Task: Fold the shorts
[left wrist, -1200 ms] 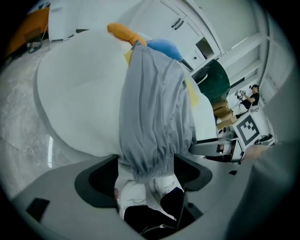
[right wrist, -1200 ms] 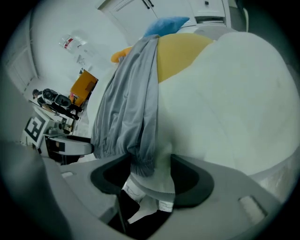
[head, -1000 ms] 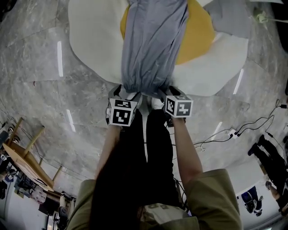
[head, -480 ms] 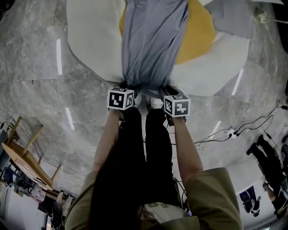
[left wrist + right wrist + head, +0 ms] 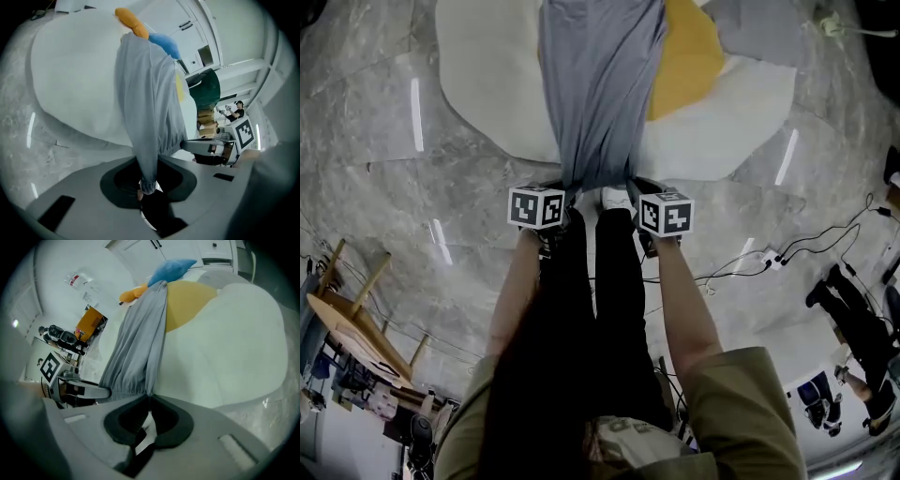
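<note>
I am at the pick-up step: each tool takes one corner of the shorts (image 5: pixel 595 84) at the near edge of the mat (image 5: pixel 487 84), just ahead of my feet. The jaws of my left gripper (image 5: pixel 147 185) have just been closing and now stand narrow, pinched on a bunched corner of the waistband (image 5: pixel 123 389). The jaws of my right gripper (image 5: pixel 149 401) have also just been closing and meet on the waistband's other corner. The grey cloth runs as a long narrow strip from that near edge across the middle of the mat to its far edge, so I judge it is already doubled lengthwise.

The next move, as I judge it, is to lift both corners together, keep them level, and carry the waistband over towards the far end, so the strip halves without twisting.

The cloth is thin, soft and matt, and it hangs in long folds. The waistband is gathered into small elastic puckers. The mat is white, smooth and padded, with a wavy outline and a round yellow patch (image 5: pixel 684 56) beside the shorts. The floor (image 5: pixel 384 206) is glossy grey stone.
</note>
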`<state>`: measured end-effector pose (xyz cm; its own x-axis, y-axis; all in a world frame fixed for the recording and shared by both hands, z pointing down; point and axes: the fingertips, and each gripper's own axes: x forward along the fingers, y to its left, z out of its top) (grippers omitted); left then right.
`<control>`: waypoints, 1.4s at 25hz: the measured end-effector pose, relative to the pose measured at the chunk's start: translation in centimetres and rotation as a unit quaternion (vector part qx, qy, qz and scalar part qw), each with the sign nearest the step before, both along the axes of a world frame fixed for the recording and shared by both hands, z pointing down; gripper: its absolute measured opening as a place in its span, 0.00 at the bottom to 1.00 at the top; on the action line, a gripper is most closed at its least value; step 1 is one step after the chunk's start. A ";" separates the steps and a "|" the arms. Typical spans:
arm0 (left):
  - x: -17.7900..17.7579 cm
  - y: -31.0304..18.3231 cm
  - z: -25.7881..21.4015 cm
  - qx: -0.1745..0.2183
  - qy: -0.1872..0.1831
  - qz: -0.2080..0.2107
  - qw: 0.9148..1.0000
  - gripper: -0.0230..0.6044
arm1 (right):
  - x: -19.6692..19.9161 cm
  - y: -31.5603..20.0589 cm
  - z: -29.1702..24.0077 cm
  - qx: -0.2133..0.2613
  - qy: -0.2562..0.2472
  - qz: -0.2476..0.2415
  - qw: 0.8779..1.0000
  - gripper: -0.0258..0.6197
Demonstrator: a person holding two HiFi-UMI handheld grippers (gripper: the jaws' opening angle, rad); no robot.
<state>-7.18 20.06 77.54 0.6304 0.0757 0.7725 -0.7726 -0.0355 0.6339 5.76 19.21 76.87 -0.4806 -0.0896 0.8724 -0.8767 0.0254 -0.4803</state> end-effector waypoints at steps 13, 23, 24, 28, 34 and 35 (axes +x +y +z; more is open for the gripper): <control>0.9 8.4 -8.5 -0.125 0.005 0.021 0.992 0.16 | 0.9 10.1 -8.6 -0.153 -0.075 0.028 0.985 0.08; 1.2 1.3 -10.3 -0.097 0.018 -0.023 0.995 0.16 | 1.2 2.8 -10.5 -0.149 -0.140 0.118 0.972 0.08; 1.2 -0.6 -10.4 -0.087 0.021 -0.035 0.995 0.16 | 1.3 0.7 -10.8 -0.137 -0.152 0.133 0.970 0.08; 1.3 -8.7 -10.9 -0.045 0.042 -0.082 0.995 0.16 | 1.5 -8.0 -11.7 -0.085 -0.192 0.164 0.964 0.08; 1.6 -20.1 -10.7 0.026 0.047 -0.093 0.994 0.17 | 1.4 -20.3 -12.1 -0.015 -0.213 0.162 0.963 0.08; 1.7 -21.8 -10.5 0.035 0.042 -0.089 0.994 0.17 | 1.4 -22.0 -12.0 -0.007 -0.215 0.164 0.963 0.08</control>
<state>-5.49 -1.69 67.08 0.6922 -0.0957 0.7153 -0.7143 0.0508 0.6980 7.19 -2.81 64.85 -0.7451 -0.2871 0.6020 -0.5573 -0.2279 -0.7984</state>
